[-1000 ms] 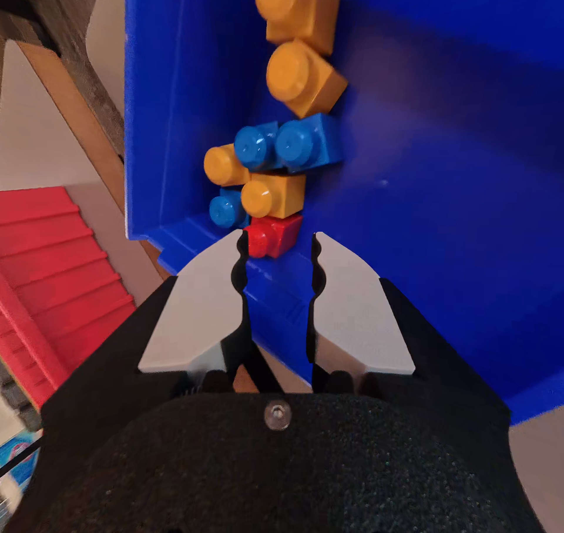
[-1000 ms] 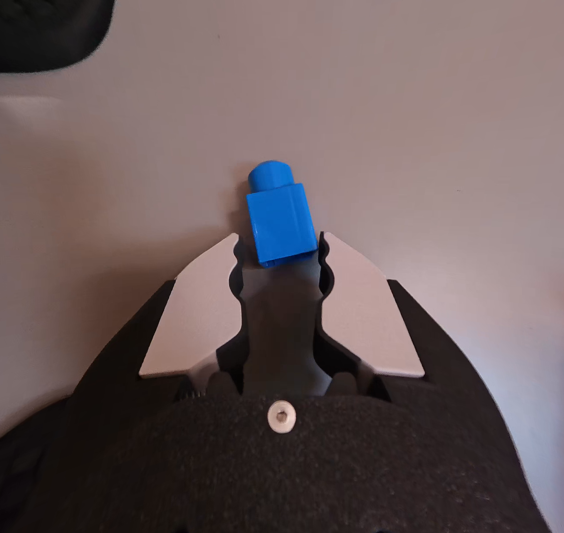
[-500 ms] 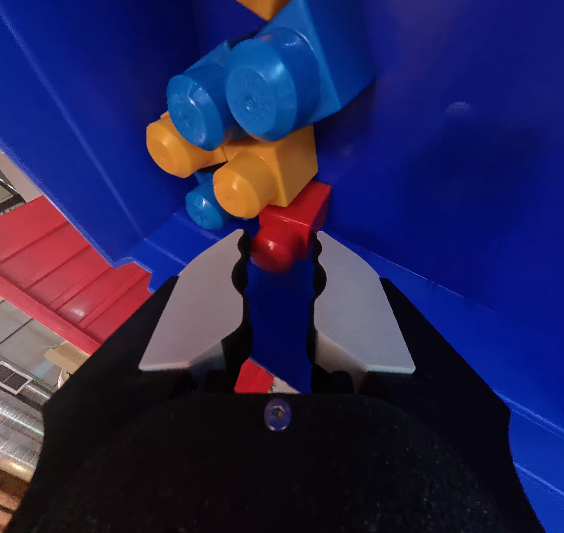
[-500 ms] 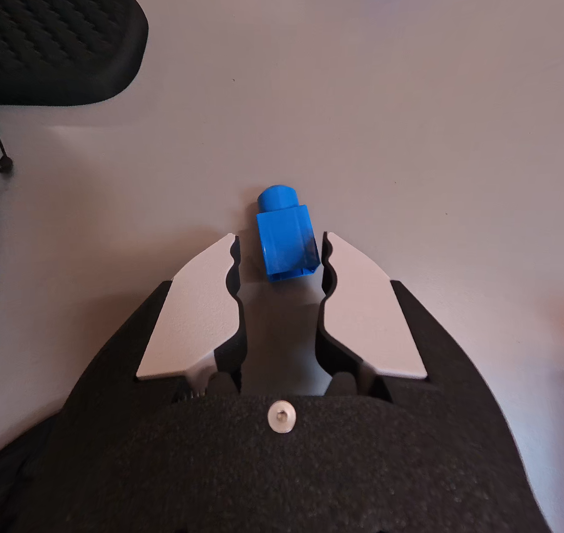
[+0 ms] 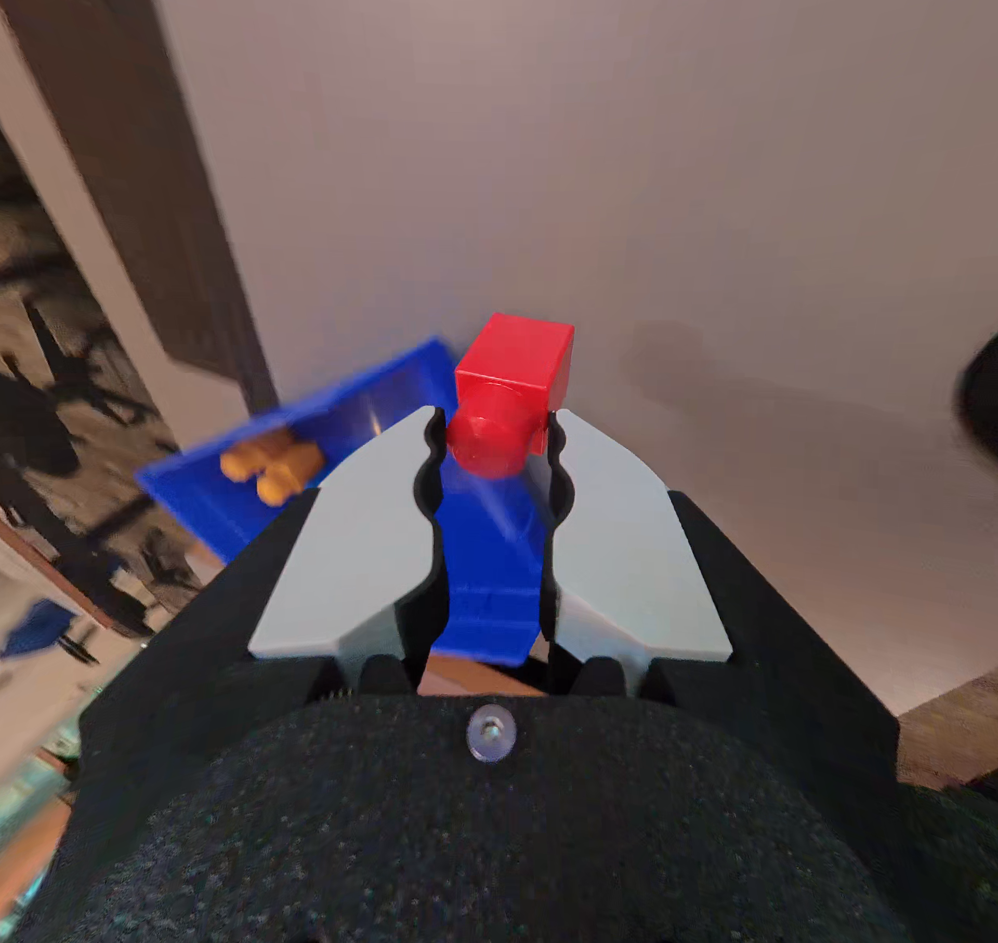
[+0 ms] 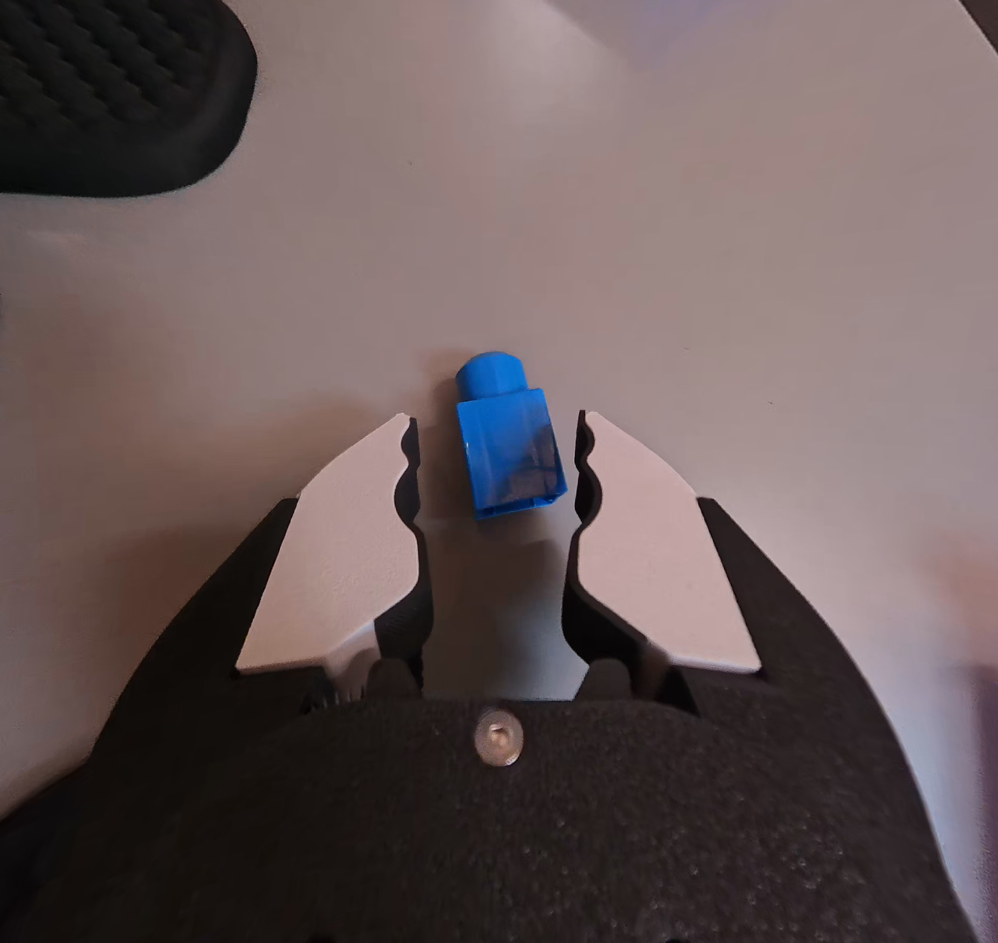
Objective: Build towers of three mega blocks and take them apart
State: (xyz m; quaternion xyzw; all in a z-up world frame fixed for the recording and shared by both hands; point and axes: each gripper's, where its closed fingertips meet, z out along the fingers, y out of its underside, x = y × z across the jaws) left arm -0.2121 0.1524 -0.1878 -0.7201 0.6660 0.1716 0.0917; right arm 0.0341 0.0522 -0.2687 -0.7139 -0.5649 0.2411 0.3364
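Observation:
My left gripper [image 5: 494,420] is shut on a red block [image 5: 513,382], gripping it at its stud end, with the stud pointing back at the camera. It holds the block up above the blue bin [image 5: 345,431], which lies below and to the left with orange blocks [image 5: 272,466] inside. My right gripper [image 6: 497,420] is open above the white table [image 6: 648,215]. A blue block [image 6: 507,453] lies on its side on the table between the open fingertips, stud pointing away, touching neither finger.
A black textured pad [image 6: 102,86] lies at the far left of the table in the right wrist view. A dark blurred shape [image 5: 980,404] shows at the right edge of the left wrist view. The table's left edge and dark floor clutter [image 5: 65,377] lie beside the bin. The gap from one gripper's tips to the other's is roughly 30 cm.
My left gripper closed on the red block and lifted it out of the bin, which now sits below. My right gripper opened wider, and the blue block now lies farther in between its fingers.

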